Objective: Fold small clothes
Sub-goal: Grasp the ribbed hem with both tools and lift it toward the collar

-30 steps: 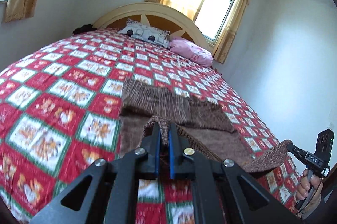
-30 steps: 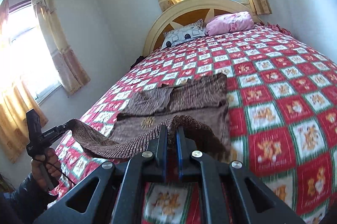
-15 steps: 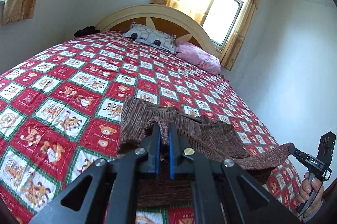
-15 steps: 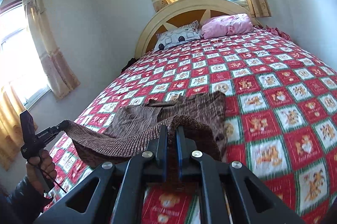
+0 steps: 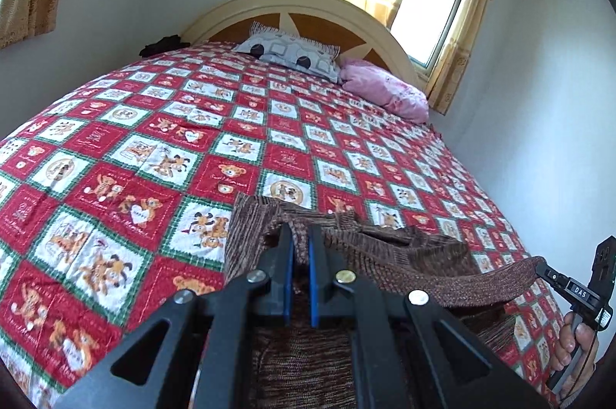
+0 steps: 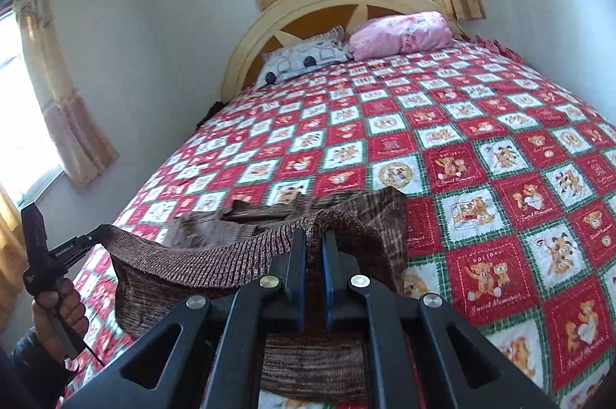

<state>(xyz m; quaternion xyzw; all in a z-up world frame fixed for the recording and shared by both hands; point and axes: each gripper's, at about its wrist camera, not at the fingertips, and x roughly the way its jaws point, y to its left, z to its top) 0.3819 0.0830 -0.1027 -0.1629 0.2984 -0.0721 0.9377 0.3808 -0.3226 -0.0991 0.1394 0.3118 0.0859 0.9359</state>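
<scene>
Brown knit sweater lies on the bed. Our left gripper and right gripper each pinch its near edge. We carry both corners evenly toward the far edge.

Black left gripper and right gripper, blue pads inside the fingers, silver round screws on angular arms, white lettering on the side, thin black cable, dark sleeve, possibly quilted
</scene>
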